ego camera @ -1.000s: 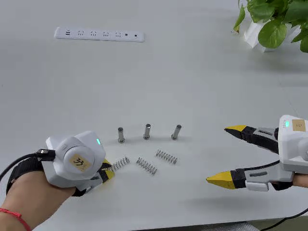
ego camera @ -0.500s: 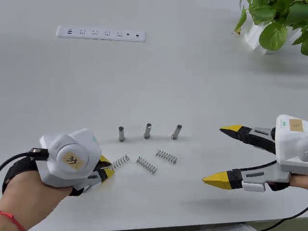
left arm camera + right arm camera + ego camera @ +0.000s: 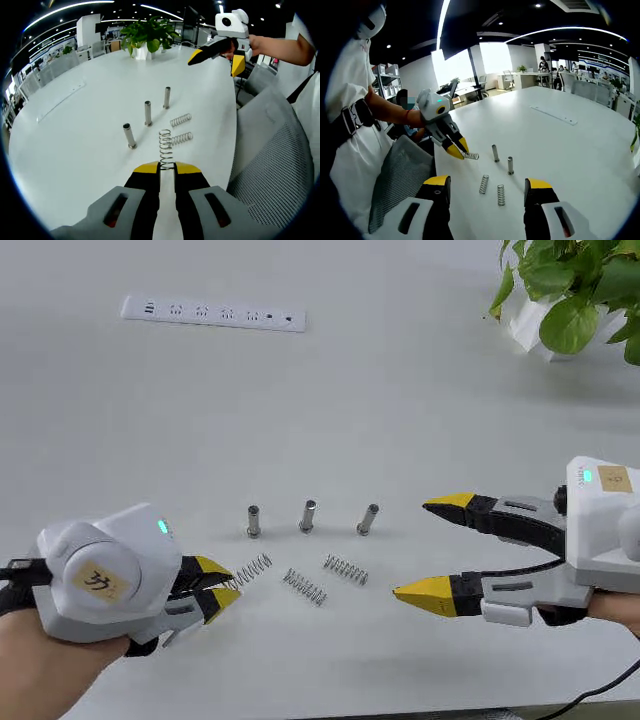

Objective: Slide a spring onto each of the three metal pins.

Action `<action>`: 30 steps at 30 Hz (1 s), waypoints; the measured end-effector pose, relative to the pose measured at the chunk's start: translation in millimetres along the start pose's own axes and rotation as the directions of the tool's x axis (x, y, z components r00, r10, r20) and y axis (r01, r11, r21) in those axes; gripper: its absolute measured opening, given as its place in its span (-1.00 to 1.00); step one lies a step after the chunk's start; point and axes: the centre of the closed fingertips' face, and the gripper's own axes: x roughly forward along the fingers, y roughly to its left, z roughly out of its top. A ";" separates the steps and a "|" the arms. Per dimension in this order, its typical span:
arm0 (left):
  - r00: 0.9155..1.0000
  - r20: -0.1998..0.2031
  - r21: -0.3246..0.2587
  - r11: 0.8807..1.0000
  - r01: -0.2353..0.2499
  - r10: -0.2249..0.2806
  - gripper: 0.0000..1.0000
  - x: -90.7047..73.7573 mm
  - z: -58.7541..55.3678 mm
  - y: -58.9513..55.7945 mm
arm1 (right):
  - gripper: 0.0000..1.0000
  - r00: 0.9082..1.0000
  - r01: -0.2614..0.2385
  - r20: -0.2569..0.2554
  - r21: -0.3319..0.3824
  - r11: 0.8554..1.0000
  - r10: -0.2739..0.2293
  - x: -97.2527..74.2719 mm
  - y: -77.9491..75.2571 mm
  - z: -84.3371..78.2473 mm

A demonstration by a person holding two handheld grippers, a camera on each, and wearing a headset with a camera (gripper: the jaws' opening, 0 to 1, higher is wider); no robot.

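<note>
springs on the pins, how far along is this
Done: nothing yet; the three upright silver metal pins stand bare. In hand: the left tongs are shut on one end of a small coiled steel spring. Left: all three to thread; two more coiled springs lie on the white table, and the right tongs are open and empty.

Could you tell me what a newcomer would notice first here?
Three short upright silver metal pins stand in a row at centre, with two small coiled wire springs lying loose before them. The yellow-tipped left hand-held gripper pinches the end of a third coiled wire spring at lower left, while the right hand-held gripper hangs open at right.
</note>
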 end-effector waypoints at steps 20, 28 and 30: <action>0.968 0.235 0.054 0.996 0.072 -0.083 -0.86 -18.8 64.6 -29.3 | -0.42 0.980 -0.132 0.173 0.221 0.966 0.094 43.7 23.2 43.3; 0.953 0.283 0.060 0.994 0.092 -0.105 -0.86 -22.4 76.0 -33.5 | -0.52 0.974 -0.163 0.195 0.257 0.953 0.115 46.3 27.4 46.8; 0.950 0.291 0.058 0.994 0.095 -0.108 -0.86 -23.1 77.7 -34.0 | -0.58 0.970 -0.180 0.211 0.272 0.945 0.124 45.3 28.3 49.2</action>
